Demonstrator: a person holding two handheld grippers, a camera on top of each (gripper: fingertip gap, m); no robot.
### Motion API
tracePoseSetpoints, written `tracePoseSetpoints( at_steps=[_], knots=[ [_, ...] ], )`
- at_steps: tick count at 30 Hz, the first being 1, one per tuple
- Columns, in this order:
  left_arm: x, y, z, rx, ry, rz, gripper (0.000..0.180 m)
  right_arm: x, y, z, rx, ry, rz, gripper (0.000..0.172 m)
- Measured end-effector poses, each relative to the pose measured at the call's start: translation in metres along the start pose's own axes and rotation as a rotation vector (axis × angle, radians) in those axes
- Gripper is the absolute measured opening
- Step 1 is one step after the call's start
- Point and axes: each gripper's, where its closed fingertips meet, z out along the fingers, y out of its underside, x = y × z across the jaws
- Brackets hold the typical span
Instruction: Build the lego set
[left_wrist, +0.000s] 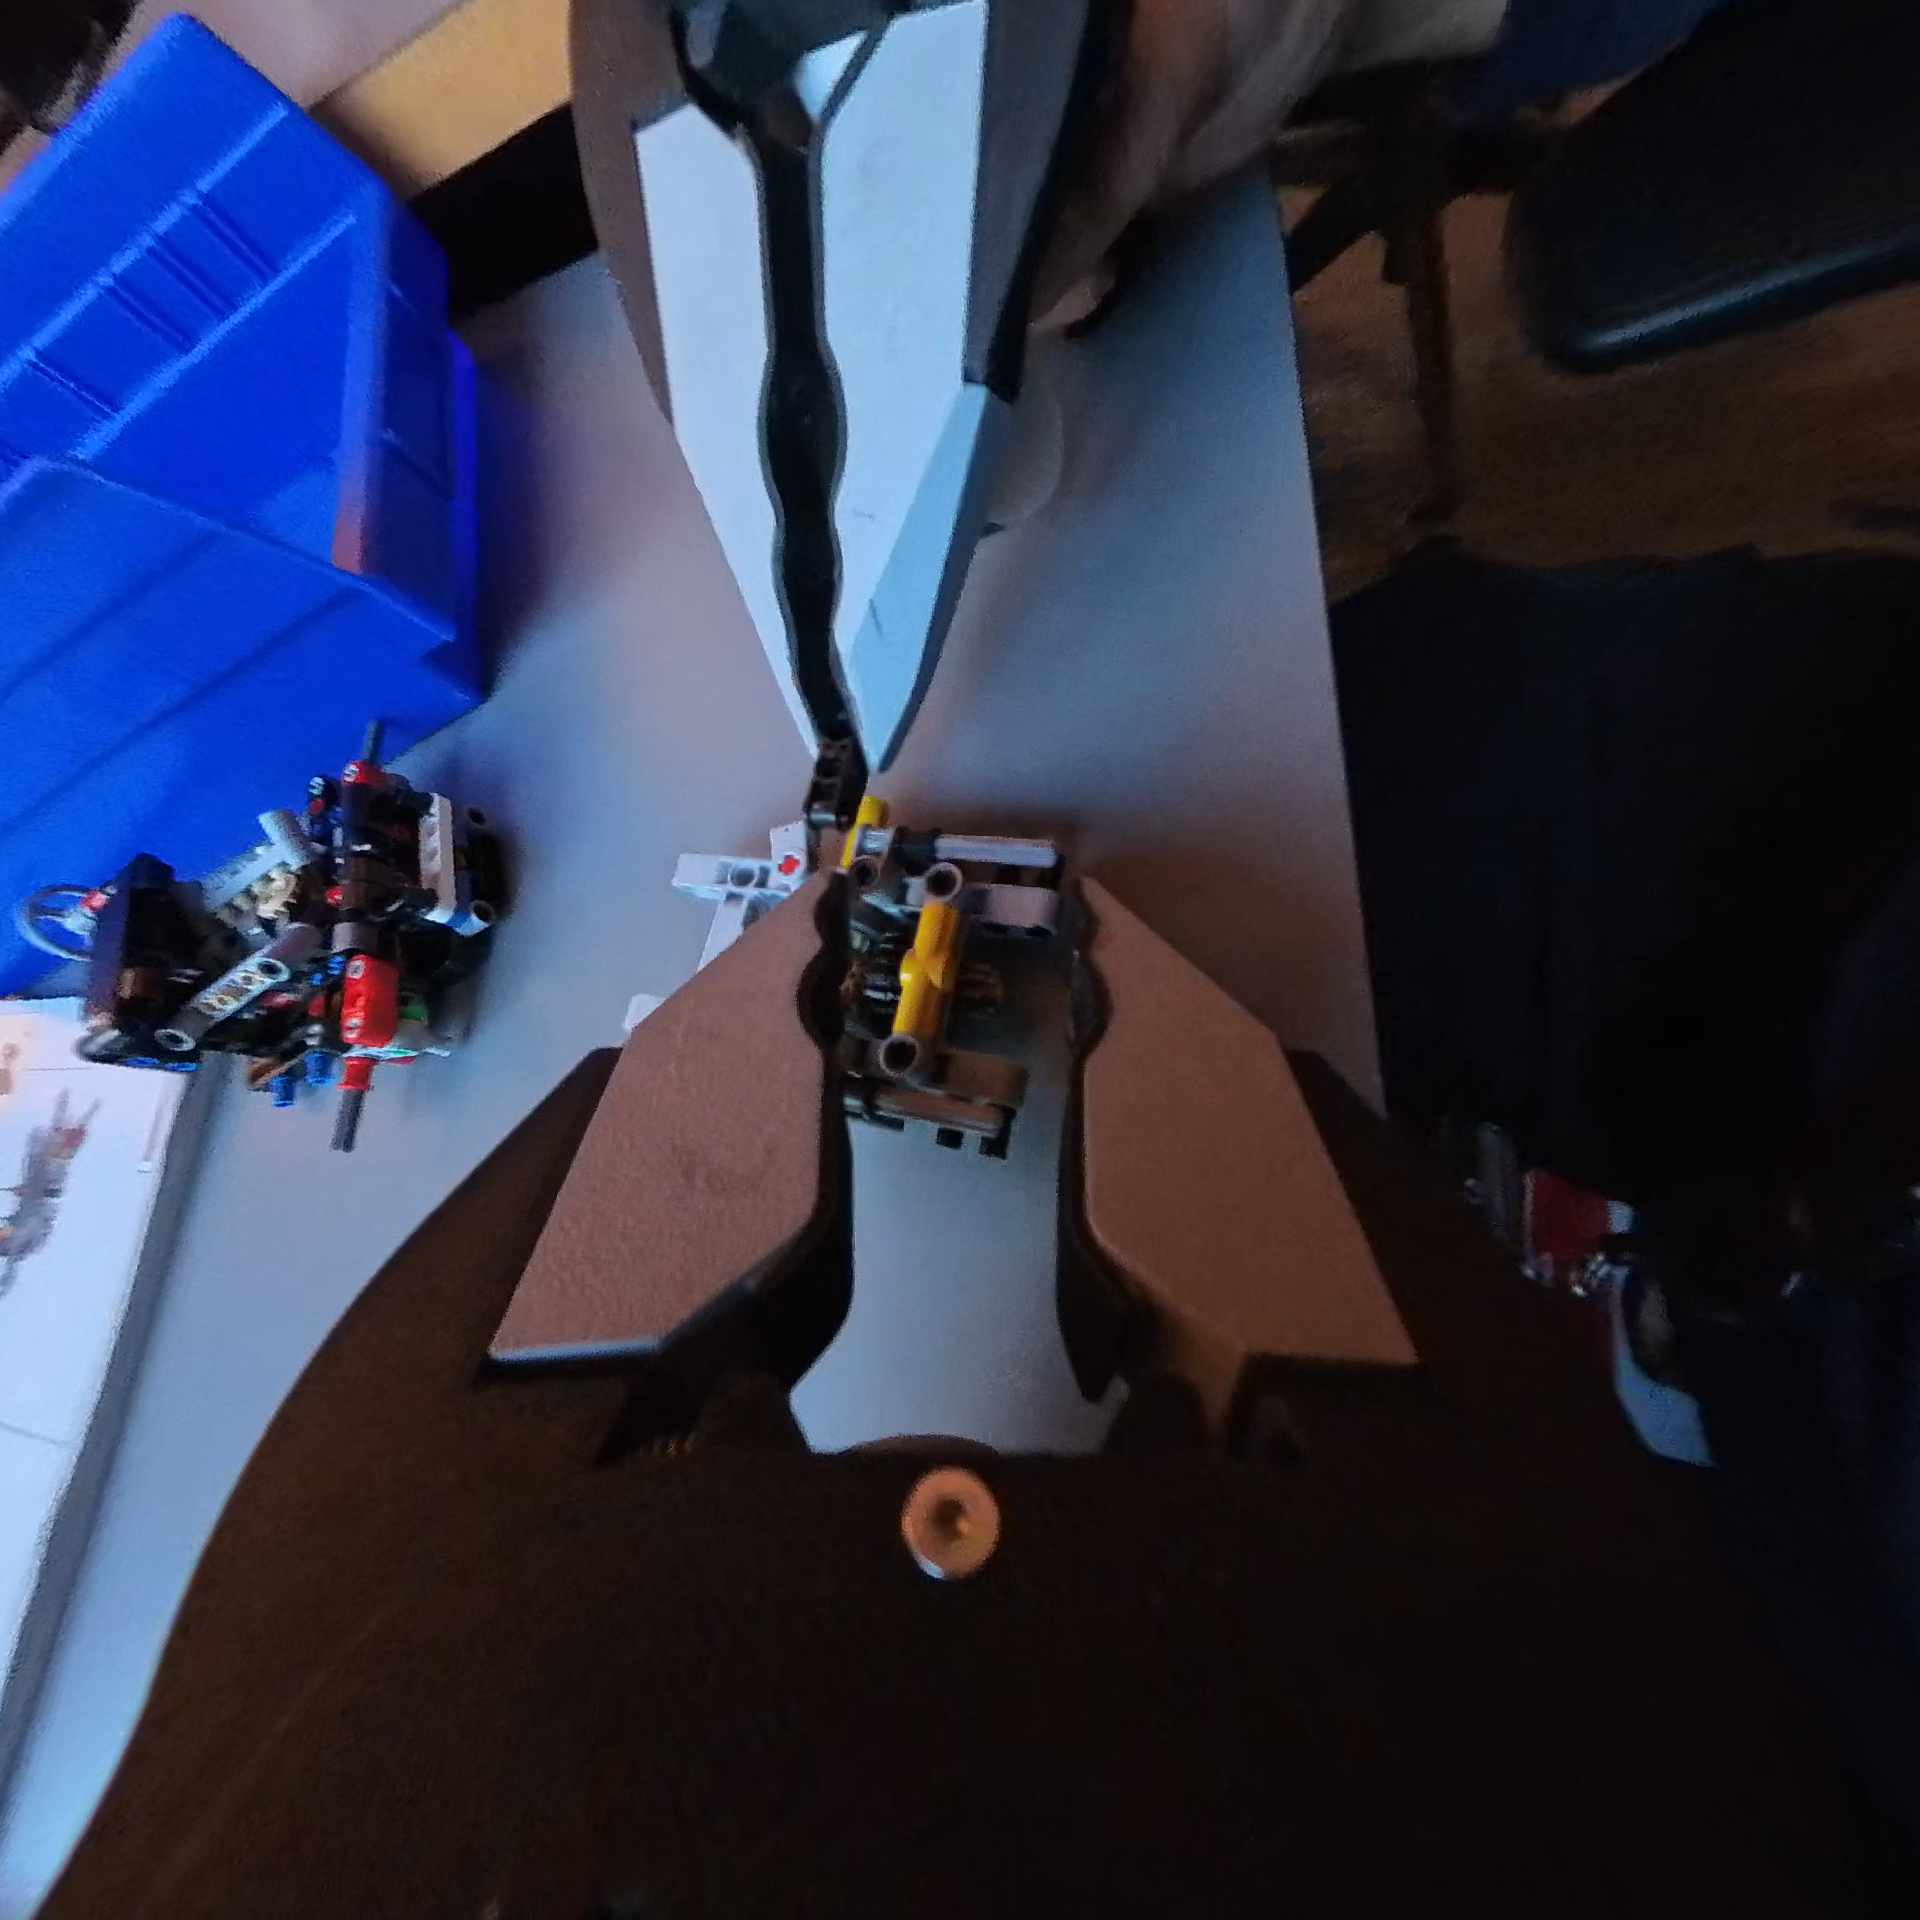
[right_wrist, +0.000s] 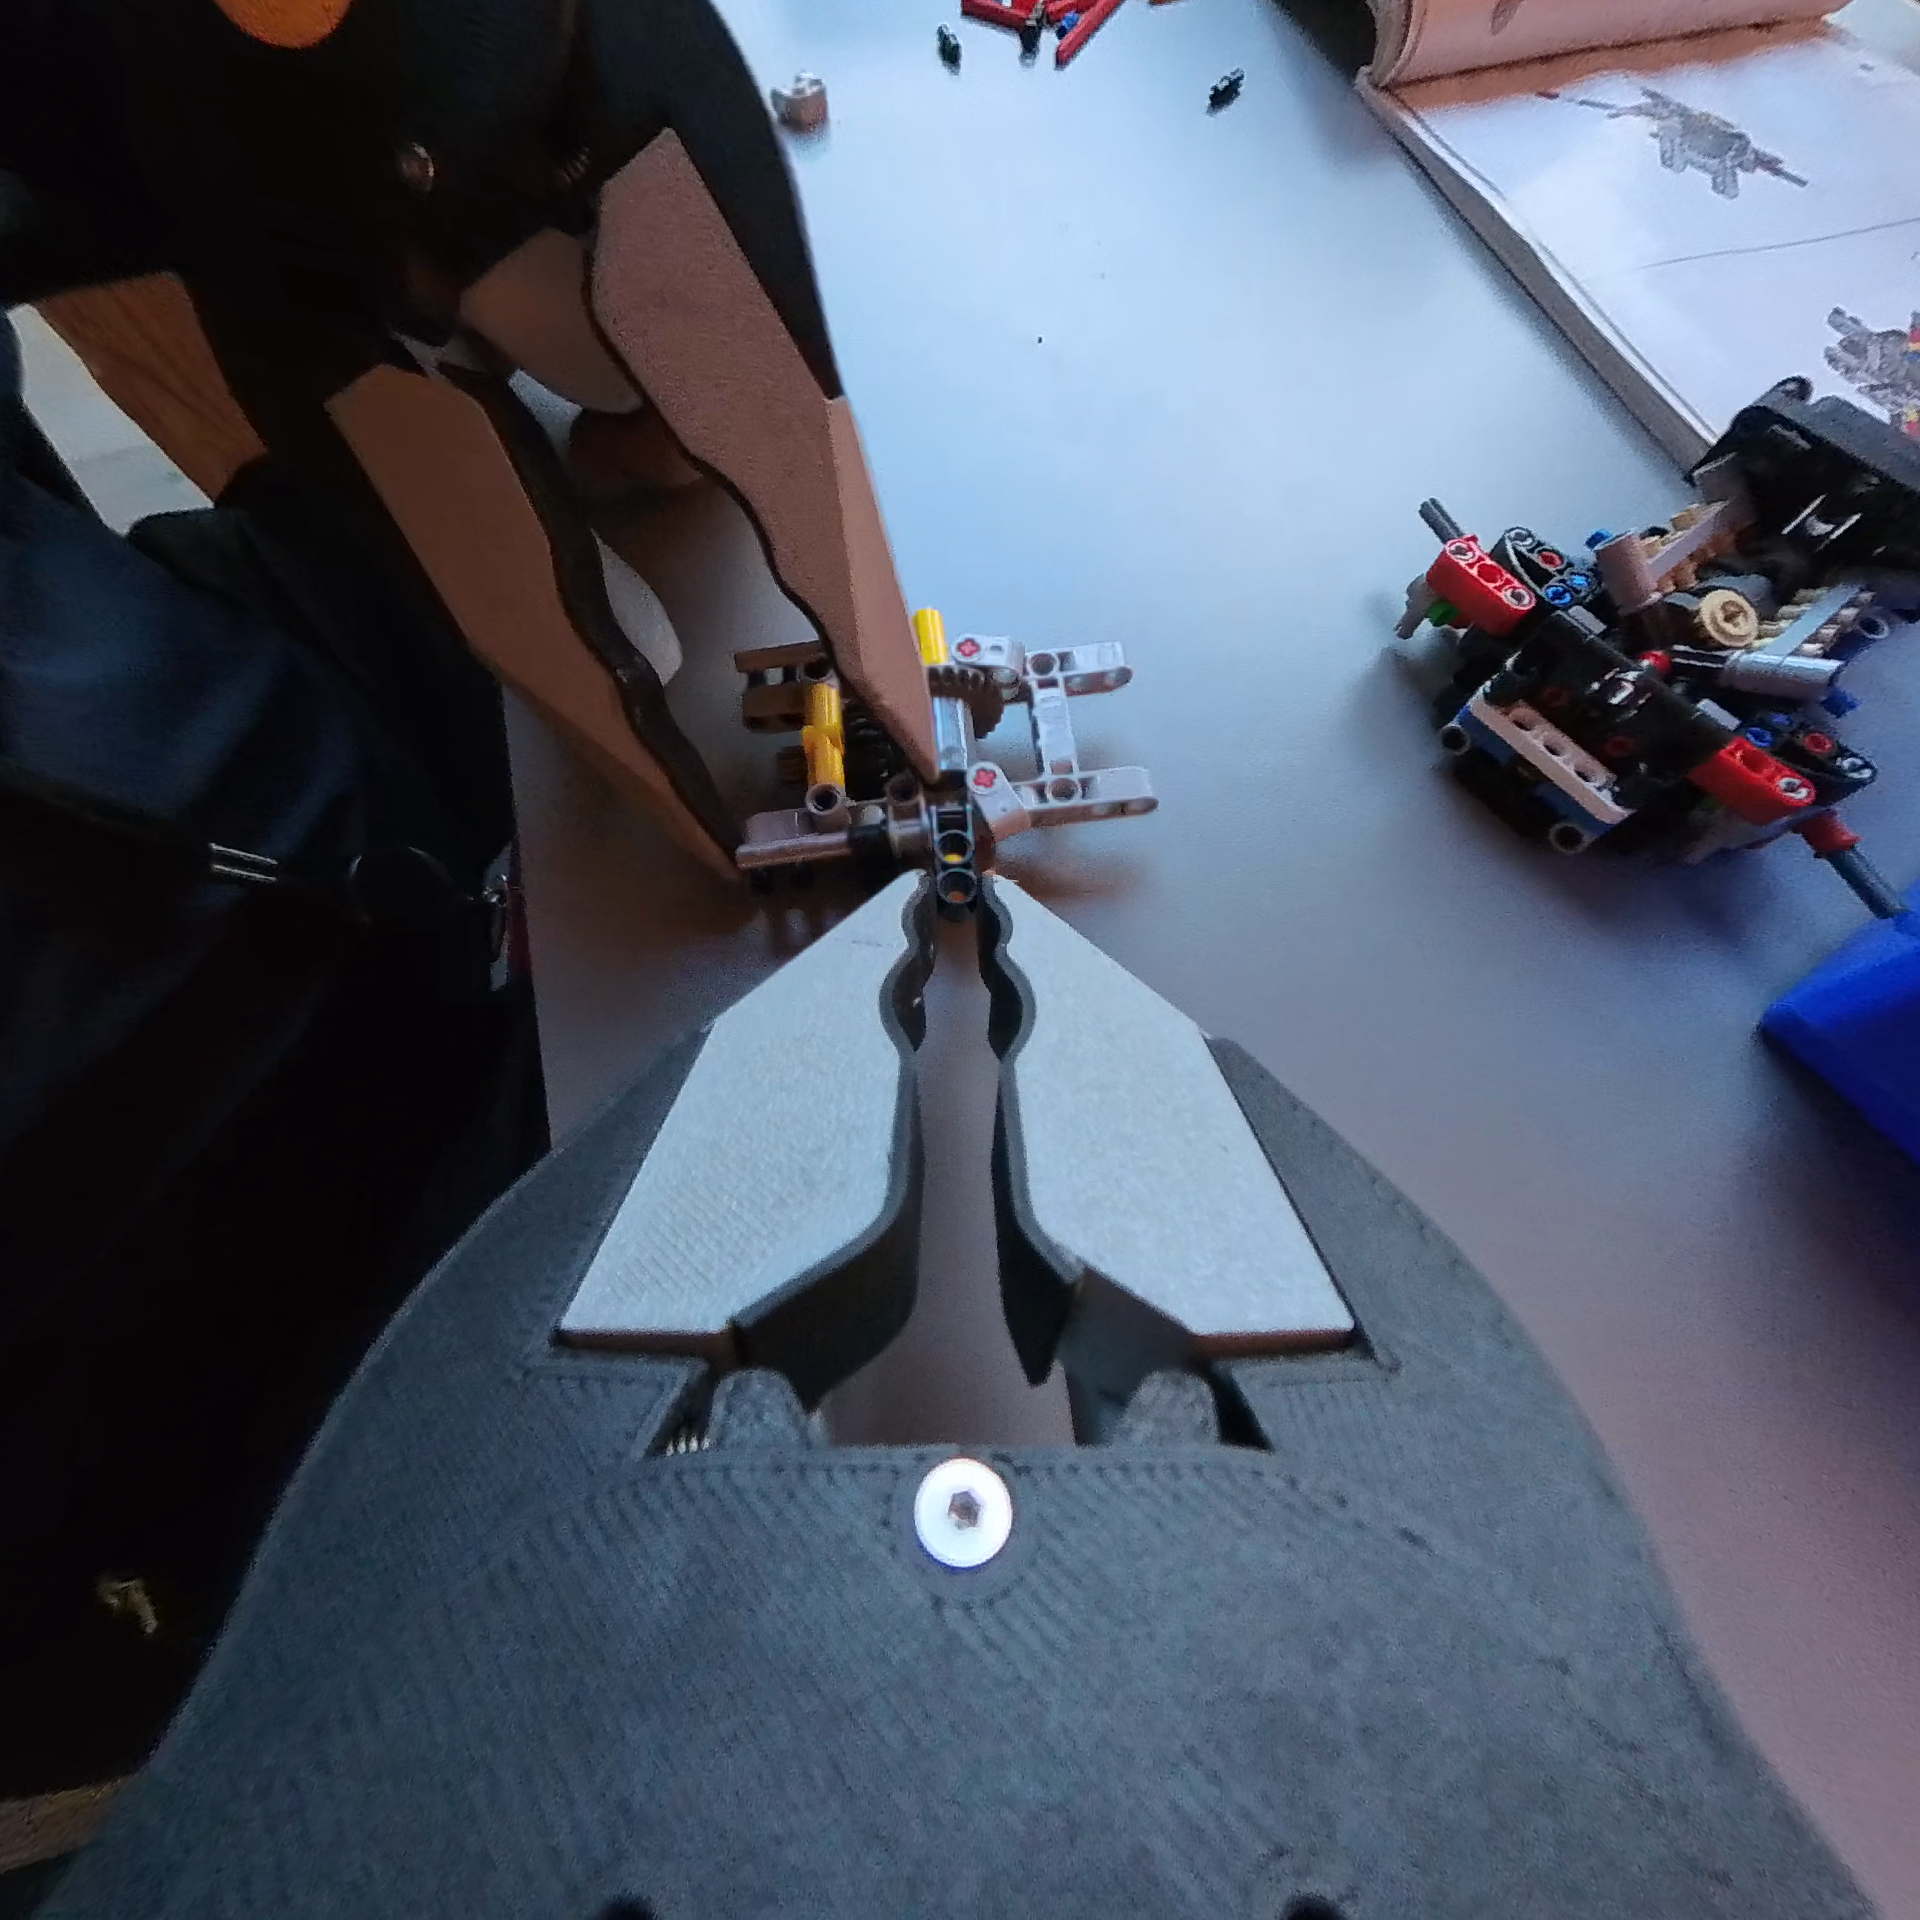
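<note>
A small grey brick frame (left_wrist: 940, 971) with yellow pins and a coil spring sits on the pale grey table (left_wrist: 1174, 623), white beams reaching out from its far side; the left gripper (left_wrist: 951, 977) straddles it with jaws partly open, both tan fingers (left_wrist: 727, 1039) close against its flanks, though whether they press I cannot tell; the right gripper (right_wrist: 956, 888) comes from the opposite side, its grey fingers (right_wrist: 821, 1122) nearly closed on a small black connector piece (right_wrist: 954, 847) with round holes, held at the frame's end beside a yellow pin. Further out on the table stands a larger black, red and blue brick model (right_wrist: 1662, 686); beside it blue plastic bins (left_wrist: 208, 416) and an open instruction booklet (right_wrist: 1662, 187); loose red and black pieces (right_wrist: 1039, 26) lie at the far edge. Beyond the table edge the room is dim: brown floor (left_wrist: 1558, 416) and dark furniture.
</note>
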Motion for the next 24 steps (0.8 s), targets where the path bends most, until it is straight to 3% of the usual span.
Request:
tracePoseSetpoints(
  at_steps=[6, 14, 24],
  knots=[
    [0.005, 0.004, -0.012, 0.008, -0.133, 0.170, 0.039, -0.005, -0.002, -0.007, 0.036, 0.019, -0.065, 0.004],
    [0.004, 0.006, -0.015, 0.016, -0.142, 0.183, 0.038, -0.005, -0.014, -0.009, 0.109, 0.079, -0.133, 0.004],
    [0.003, 0.006, -0.013, 0.014, -0.136, 0.175, 0.038, -0.004, -0.011, 0.003, 0.041, 0.121, -0.156, 0.004]
  ],
)
